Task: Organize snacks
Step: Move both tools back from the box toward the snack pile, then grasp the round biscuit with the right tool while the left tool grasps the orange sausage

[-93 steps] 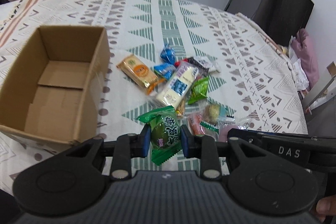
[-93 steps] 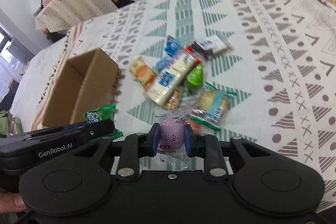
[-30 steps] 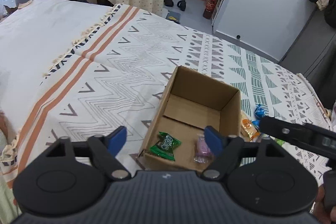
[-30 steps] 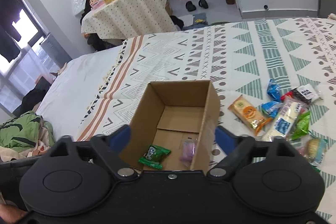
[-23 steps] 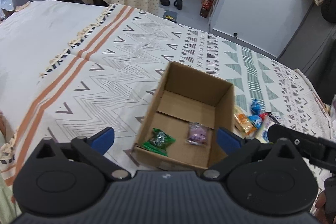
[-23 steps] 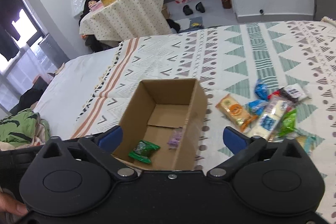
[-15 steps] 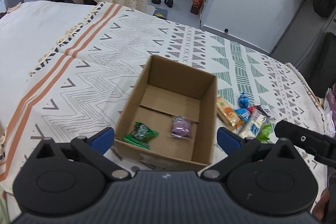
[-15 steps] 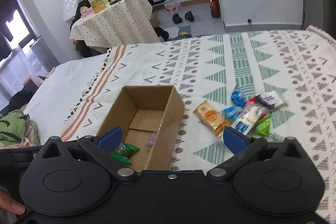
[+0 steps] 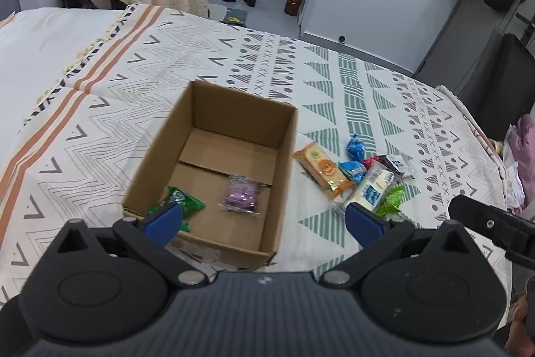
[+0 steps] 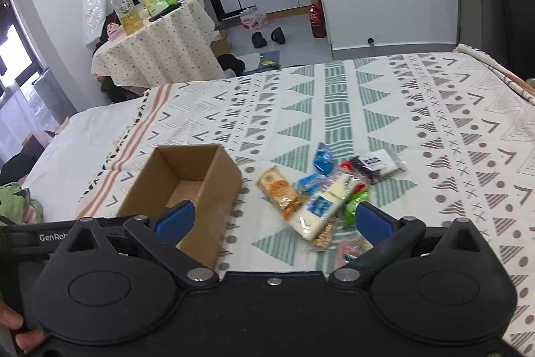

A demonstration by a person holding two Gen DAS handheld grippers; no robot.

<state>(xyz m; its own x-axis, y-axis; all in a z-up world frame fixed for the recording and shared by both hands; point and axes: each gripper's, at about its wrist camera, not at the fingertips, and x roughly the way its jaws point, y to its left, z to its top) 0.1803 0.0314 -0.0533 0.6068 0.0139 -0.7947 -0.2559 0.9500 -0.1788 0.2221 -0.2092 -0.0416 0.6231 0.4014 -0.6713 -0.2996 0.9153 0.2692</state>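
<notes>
An open cardboard box (image 9: 287, 136) (image 10: 220, 186) stands on the patterned bedspread. Inside it lie a green snack packet (image 9: 184, 204) and a purple one (image 9: 241, 193). To its right sits a pile of snacks: an orange cracker pack (image 9: 321, 169) (image 10: 278, 189), a white-and-blue bar (image 9: 371, 189) (image 10: 322, 206), blue candies (image 9: 355, 148) and a green packet (image 9: 390, 199). My left gripper (image 9: 264, 219) hangs open above the box's near edge, nothing between its pads. My right gripper (image 10: 274, 221) is open and empty too, over the gap between box and pile.
The bedspread (image 10: 434, 129) stretches right and far of the pile. A table with a dotted cloth (image 10: 157, 49) and bottles stands beyond the bed. The other gripper's black body (image 9: 495, 223) reaches in at the left wrist view's right edge. A dark cabinet (image 9: 501, 82) stands right of the bed.
Both grippers opened fully after the green and purple packets dropped into the box, and both have swung right, so the box slides left and the snack pile comes into fuller view.
</notes>
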